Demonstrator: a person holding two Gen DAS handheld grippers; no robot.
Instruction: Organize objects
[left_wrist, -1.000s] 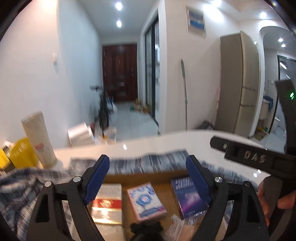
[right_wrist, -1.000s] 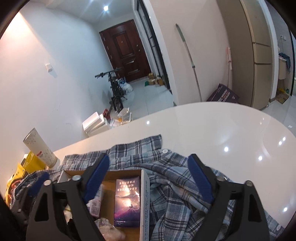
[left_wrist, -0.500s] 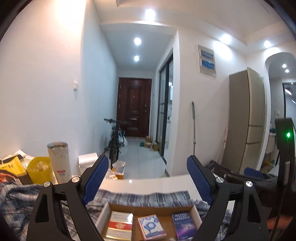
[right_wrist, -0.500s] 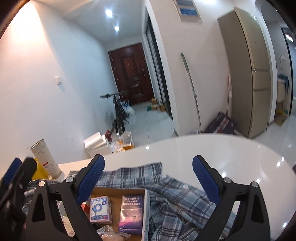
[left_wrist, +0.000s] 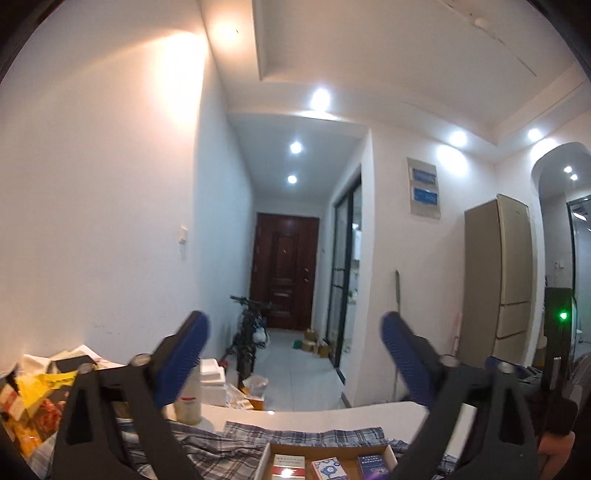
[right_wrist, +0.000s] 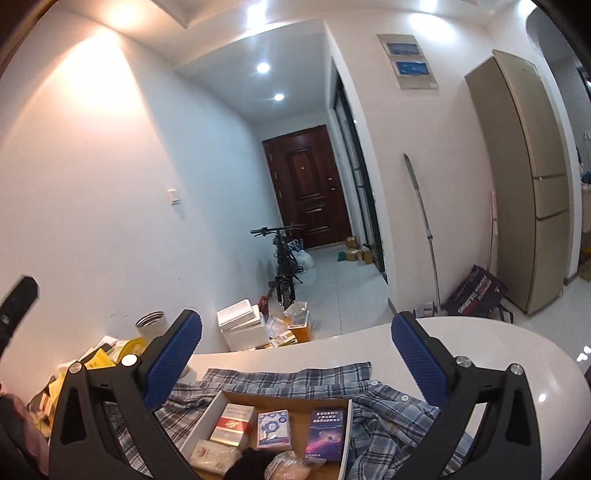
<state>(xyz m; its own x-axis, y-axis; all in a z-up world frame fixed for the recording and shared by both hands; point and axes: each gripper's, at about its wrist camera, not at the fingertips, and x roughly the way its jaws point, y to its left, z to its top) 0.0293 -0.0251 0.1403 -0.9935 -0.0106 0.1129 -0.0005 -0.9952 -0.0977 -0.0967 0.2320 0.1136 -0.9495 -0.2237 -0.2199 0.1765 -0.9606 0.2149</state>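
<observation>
An open cardboard box (right_wrist: 207, 417) lies on a plaid shirt (right_wrist: 388, 406) on the white table (right_wrist: 480, 343). Inside are a red-and-white pack (right_wrist: 232, 424), a blue-and-white patterned small box (right_wrist: 273, 428), a dark blue box (right_wrist: 327, 432), a white pack (right_wrist: 214, 454), something black (right_wrist: 251, 461) and a clear bag (right_wrist: 291, 465). My right gripper (right_wrist: 295, 328) hangs above and behind the box, its jaws opening with nothing between them. My left gripper (left_wrist: 291, 332) points level down the hallway, its jaws also opening on nothing. The box (left_wrist: 266, 461) shows only at the bottom edge of the left wrist view.
A metal tumbler (right_wrist: 151, 323) and a yellow bag (left_wrist: 44, 384) among clutter sit at the table's left. Foam boxes (right_wrist: 243, 325) and a bicycle (right_wrist: 284, 269) stand on the floor beyond. A tall fridge (right_wrist: 532, 184) is at the right. A hand (left_wrist: 554, 446) holds the right gripper.
Both grippers rose and tipped upward away from the box, which slid to the bottom of both views. Both pairs of jaws spread wider.
</observation>
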